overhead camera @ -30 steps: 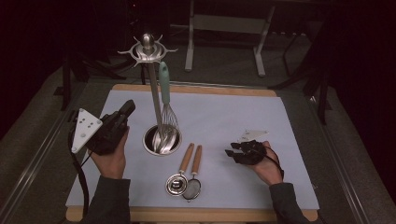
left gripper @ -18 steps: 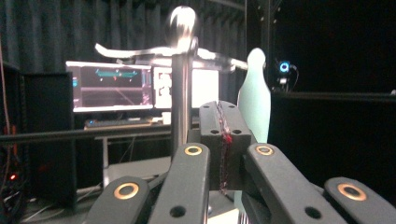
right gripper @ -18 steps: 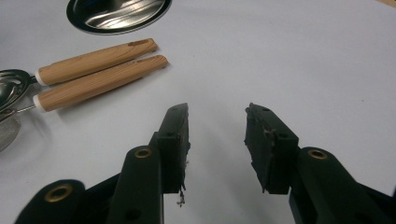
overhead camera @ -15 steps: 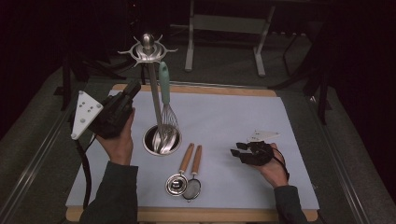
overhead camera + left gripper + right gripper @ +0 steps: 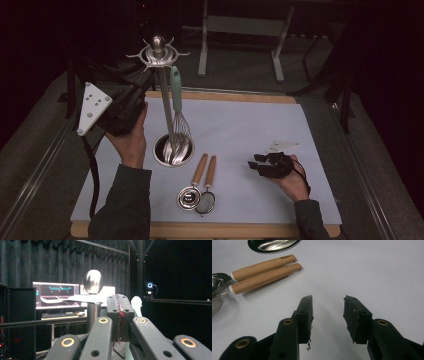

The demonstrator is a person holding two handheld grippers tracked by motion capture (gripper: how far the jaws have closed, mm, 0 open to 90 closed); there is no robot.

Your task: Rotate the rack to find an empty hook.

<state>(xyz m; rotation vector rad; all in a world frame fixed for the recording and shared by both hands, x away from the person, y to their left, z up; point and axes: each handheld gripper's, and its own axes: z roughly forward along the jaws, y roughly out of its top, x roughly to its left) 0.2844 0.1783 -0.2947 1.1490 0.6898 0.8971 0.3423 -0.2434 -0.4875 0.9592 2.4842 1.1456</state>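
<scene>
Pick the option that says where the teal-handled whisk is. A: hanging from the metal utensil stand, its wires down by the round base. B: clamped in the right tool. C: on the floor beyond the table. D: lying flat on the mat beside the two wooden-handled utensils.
A: in the high view the teal-handled whisk hangs from the top of the metal utensil stand, its wire end reaching down to the stand's round base.

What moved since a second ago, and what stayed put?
The left tool, jaws shut on nothing, rose and swung up toward the top of the metal stand. The right tool barely shifted; its jaws have just opened slightly, with nothing between them. The whisk hanging on the stand and the two wooden-handled utensils on the mat stayed put.
</scene>
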